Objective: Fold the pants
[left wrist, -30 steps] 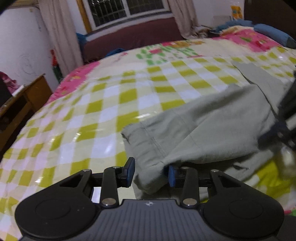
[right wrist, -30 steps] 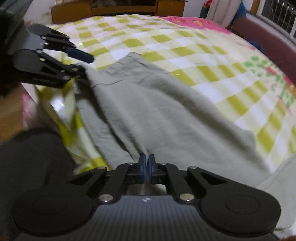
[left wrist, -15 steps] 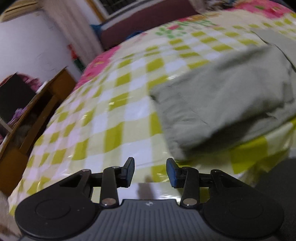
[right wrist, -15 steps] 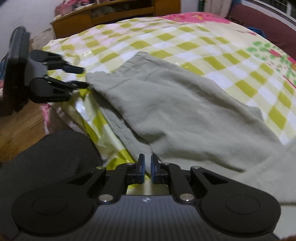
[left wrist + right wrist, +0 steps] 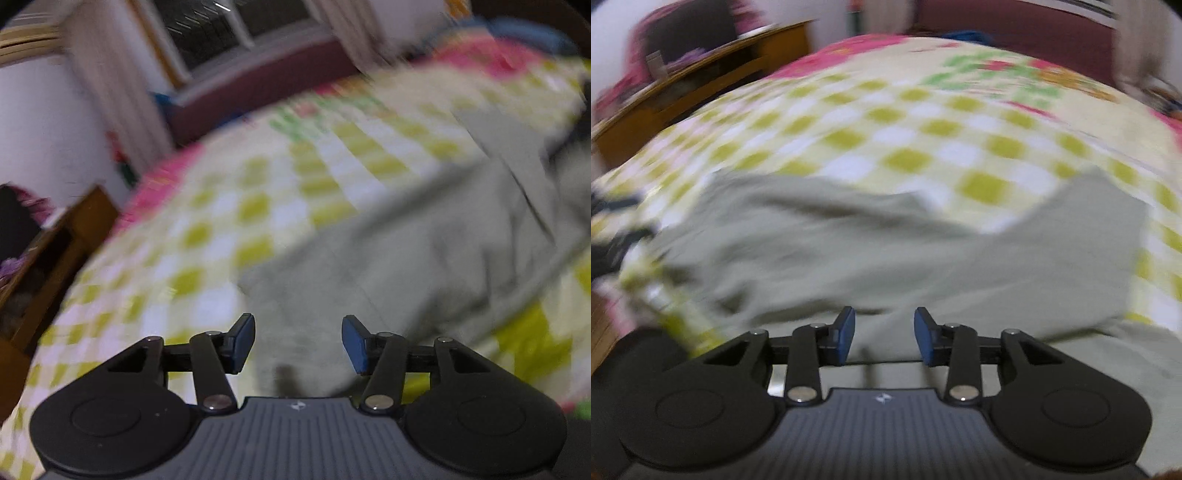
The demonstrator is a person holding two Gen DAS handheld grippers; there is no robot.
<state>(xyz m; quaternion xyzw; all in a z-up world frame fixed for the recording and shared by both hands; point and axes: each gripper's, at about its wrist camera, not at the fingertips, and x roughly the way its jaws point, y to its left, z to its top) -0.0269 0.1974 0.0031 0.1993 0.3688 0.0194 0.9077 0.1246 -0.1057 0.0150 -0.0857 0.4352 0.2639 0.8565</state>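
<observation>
Both our grippers have let go since a second ago: our right gripper (image 5: 884, 336), then pinched shut at the cloth's near edge, now stands with its blue pads spread and nothing between them, as does our left gripper (image 5: 298, 343). Grey-green pants (image 5: 871, 254) lie rumpled on the near edge of the checked yellow-and-white bedspread (image 5: 905, 125), one flat piece (image 5: 506, 136) reaching away to the right in the left wrist view. Motion blur softens both views. Beyond the bed we see a wooden desk (image 5: 701, 81), a maroon headboard (image 5: 266, 85) and a barred window (image 5: 236, 26).
</observation>
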